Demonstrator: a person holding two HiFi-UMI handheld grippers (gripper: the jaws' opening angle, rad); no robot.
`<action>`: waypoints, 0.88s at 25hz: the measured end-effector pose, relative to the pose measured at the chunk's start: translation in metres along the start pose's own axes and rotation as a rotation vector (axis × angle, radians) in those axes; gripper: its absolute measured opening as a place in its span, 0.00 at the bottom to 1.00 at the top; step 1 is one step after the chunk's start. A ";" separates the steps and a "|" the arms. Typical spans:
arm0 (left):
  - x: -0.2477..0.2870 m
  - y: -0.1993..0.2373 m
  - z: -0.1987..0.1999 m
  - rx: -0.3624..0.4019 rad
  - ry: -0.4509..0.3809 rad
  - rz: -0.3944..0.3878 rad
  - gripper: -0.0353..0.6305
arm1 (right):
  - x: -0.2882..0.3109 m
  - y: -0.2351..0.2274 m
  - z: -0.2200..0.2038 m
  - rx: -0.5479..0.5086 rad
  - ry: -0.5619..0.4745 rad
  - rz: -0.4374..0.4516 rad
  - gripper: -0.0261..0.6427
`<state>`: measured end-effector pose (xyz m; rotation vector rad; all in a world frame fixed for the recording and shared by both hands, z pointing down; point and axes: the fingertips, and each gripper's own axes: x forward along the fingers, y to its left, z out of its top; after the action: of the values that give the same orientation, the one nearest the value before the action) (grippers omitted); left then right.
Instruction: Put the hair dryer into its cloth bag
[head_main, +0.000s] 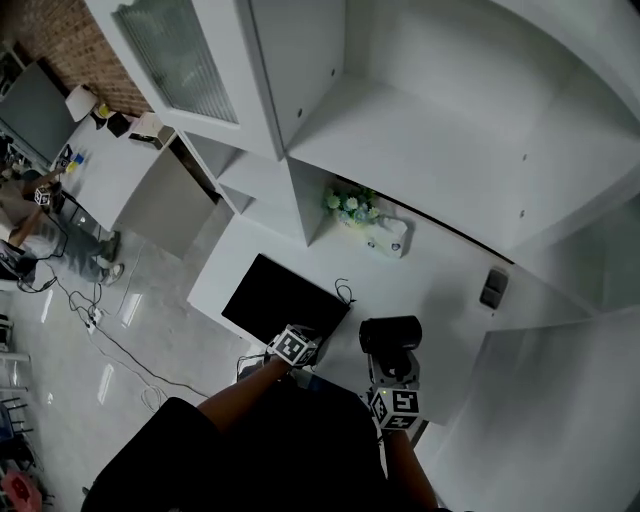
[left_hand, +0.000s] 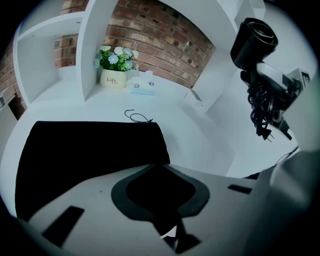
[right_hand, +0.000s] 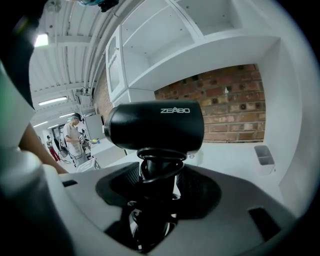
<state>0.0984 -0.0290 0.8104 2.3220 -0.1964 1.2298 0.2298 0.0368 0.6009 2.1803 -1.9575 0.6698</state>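
Observation:
The black cloth bag (head_main: 285, 298) lies flat on the white table (head_main: 440, 290), its thin drawstring (left_hand: 137, 117) trailing off the far corner. My left gripper (head_main: 306, 334) is at the bag's near right corner, shut on the black fabric (left_hand: 90, 155); in the left gripper view cloth fills the gap between the jaws of the left gripper (left_hand: 161, 172). My right gripper (head_main: 392, 366) is shut on the handle of the black hair dryer (head_main: 390, 334), held upright just right of the bag. The hair dryer (right_hand: 155, 132) has its cord wound round the handle; the right gripper (right_hand: 157, 172) clamps below the barrel. The hair dryer (left_hand: 252, 37) also shows in the left gripper view.
A pot of flowers (head_main: 350, 207) and a tissue box (head_main: 388, 238) stand at the back of the table under white shelves (head_main: 420, 130). A small grey holder (head_main: 493, 288) sits at the right. A person (head_main: 30, 210) works far off at the left.

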 end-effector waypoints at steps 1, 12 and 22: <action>0.005 0.000 -0.001 0.002 0.001 0.003 0.11 | 0.002 -0.004 0.001 -0.006 0.005 0.011 0.41; 0.006 0.000 0.002 -0.059 -0.015 0.040 0.10 | 0.007 -0.024 0.000 -0.031 0.003 0.006 0.41; -0.035 0.000 0.027 -0.113 -0.193 0.106 0.10 | 0.016 0.001 -0.057 -0.107 0.145 0.102 0.41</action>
<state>0.0980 -0.0458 0.7692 2.3549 -0.4488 1.0140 0.2168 0.0441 0.6585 1.9249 -1.9916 0.6999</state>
